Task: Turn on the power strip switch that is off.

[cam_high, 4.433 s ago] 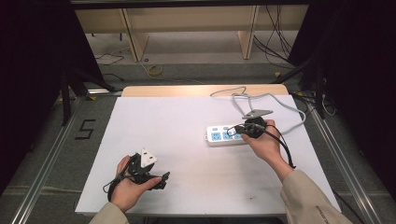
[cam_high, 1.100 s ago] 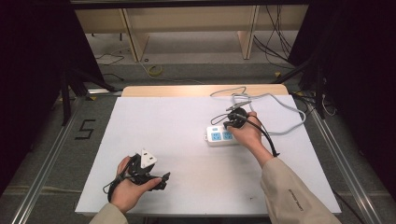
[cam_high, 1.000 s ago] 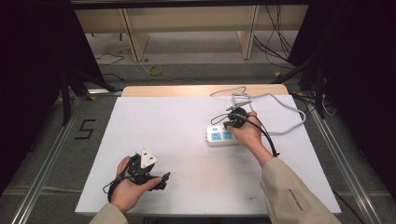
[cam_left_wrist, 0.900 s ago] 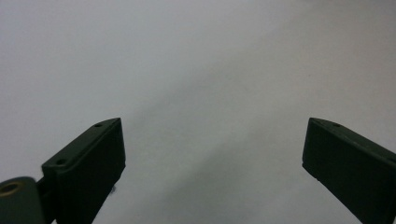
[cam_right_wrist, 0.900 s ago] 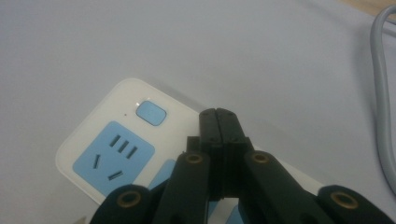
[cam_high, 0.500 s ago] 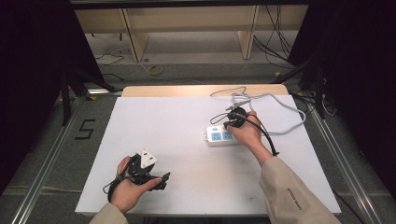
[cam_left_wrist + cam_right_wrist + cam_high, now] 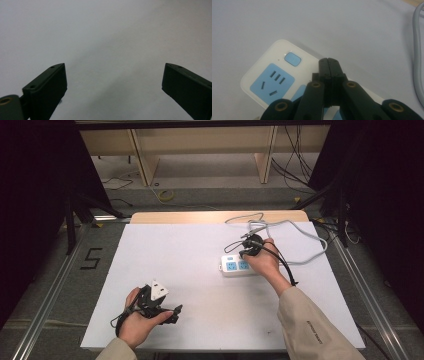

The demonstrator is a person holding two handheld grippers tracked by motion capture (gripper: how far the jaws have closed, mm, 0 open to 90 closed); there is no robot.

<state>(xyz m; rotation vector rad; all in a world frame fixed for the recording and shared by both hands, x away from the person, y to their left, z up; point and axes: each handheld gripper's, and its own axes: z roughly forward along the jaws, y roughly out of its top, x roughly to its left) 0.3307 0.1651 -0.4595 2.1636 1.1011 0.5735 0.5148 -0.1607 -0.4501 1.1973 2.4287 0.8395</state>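
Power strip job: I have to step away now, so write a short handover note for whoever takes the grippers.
Right gripper: jaws shut with nothing between them, tips over the power strip, close beside its blue button; I cannot tell whether they touch the strip.
Left gripper: open, empty, over bare white table at the near left.
Strip lies right of centre, its grey cable looping toward the far right edge. The socket in the right gripper view is empty.
Done: right gripper brought to the strip.
Left: probably pressing the button; whether it is already pressed cannot be told.
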